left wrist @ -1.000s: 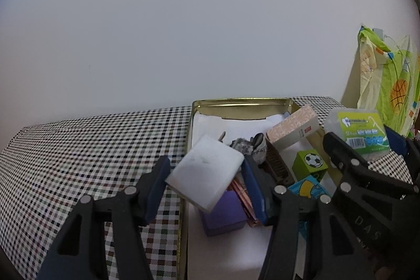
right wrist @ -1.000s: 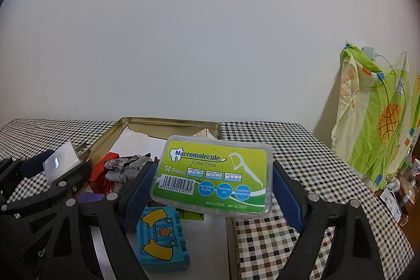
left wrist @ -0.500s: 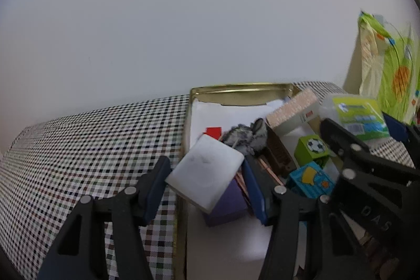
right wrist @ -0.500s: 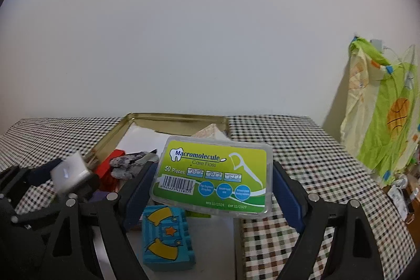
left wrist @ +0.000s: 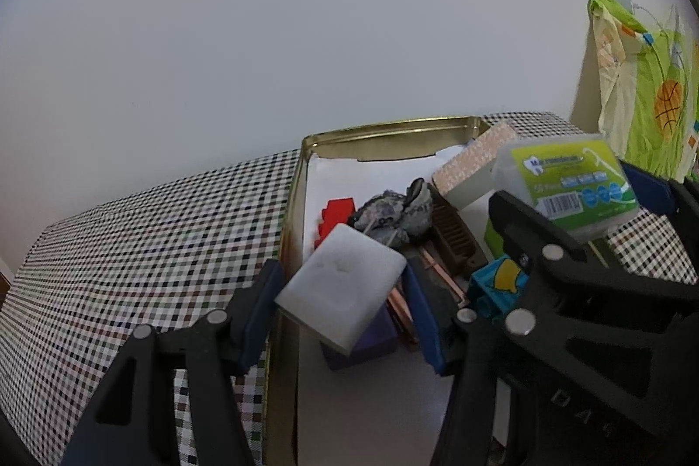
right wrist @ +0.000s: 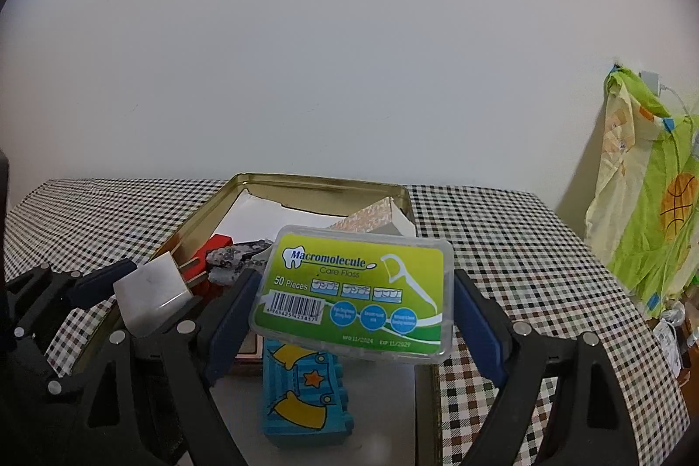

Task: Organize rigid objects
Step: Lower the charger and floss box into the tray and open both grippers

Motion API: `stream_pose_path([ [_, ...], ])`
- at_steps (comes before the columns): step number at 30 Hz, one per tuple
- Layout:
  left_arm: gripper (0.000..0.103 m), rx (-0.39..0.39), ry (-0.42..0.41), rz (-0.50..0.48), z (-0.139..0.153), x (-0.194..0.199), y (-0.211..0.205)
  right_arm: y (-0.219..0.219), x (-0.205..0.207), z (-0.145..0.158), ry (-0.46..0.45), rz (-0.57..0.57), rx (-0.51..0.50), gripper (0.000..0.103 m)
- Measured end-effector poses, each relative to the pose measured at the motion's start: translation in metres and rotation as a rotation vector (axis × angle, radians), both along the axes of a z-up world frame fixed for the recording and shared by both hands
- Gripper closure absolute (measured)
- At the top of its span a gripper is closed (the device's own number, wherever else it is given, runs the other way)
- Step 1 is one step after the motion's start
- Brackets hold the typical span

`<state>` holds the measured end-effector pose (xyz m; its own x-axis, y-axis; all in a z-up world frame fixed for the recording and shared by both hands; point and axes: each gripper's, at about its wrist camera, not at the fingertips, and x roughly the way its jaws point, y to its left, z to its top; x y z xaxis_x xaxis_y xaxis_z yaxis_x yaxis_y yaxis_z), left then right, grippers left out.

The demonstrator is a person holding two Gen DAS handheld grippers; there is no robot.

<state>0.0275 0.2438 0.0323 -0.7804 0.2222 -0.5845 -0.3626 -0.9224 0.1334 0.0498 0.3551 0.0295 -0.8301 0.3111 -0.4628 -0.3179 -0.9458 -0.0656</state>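
Note:
A gold metal tray [left wrist: 389,126] [right wrist: 314,182] lined with white paper sits on a checkered tablecloth. My left gripper [left wrist: 343,298] is shut on a white block [left wrist: 340,293] [right wrist: 150,291], held tilted above the tray's left rim. My right gripper [right wrist: 351,298] is shut on a clear floss-pick box with a green label [right wrist: 354,293] [left wrist: 568,182], held above the tray's right side. Inside the tray lie a red brick [left wrist: 334,215], a grey crumpled piece [left wrist: 391,215], a brown comb-like piece [left wrist: 454,239], a purple block [left wrist: 367,343], a blue patterned block [right wrist: 303,396] and a tan patterned box [left wrist: 474,160].
The checkered tablecloth [left wrist: 153,247] [right wrist: 524,269] spreads to both sides of the tray. A plain wall rises right behind the table. A green and yellow printed cloth [right wrist: 651,204] hangs off the table's right end, with small clutter below it.
In the left wrist view the scene has rolled and the tray now sits more to the right, uncovering the red brick. Both grips are unchanged.

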Motion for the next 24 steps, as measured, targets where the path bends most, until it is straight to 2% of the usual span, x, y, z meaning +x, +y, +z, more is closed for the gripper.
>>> stream_pose_path([
  [2,0.046,-0.013,0.003,0.010,-0.0006,0.0001,0.0004,-0.0008,0.0003,-0.0005,0.000,-0.004,-0.001,0.016],
  [3,0.039,-0.015,0.000,0.010,-0.0007,-0.0001,0.0019,-0.0006,0.0006,-0.0006,0.002,-0.010,-0.004,0.016],
  [4,0.025,-0.013,-0.007,0.005,-0.0011,-0.0008,0.0029,0.0000,0.0015,-0.0006,0.008,-0.017,-0.008,0.015],
  [6,0.015,0.008,-0.025,0.015,-0.0015,-0.0026,0.0034,0.0021,0.0014,-0.0011,0.017,-0.016,-0.022,0.015],
  [11,0.014,0.054,-0.074,0.014,-0.0032,-0.0074,-0.0035,0.0035,0.0010,-0.0019,0.022,-0.014,-0.043,0.015],
  [24,0.012,0.060,-0.076,0.011,-0.0041,-0.0044,-0.0005,0.0058,0.0050,-0.0014,0.038,-0.025,-0.058,0.015],
])
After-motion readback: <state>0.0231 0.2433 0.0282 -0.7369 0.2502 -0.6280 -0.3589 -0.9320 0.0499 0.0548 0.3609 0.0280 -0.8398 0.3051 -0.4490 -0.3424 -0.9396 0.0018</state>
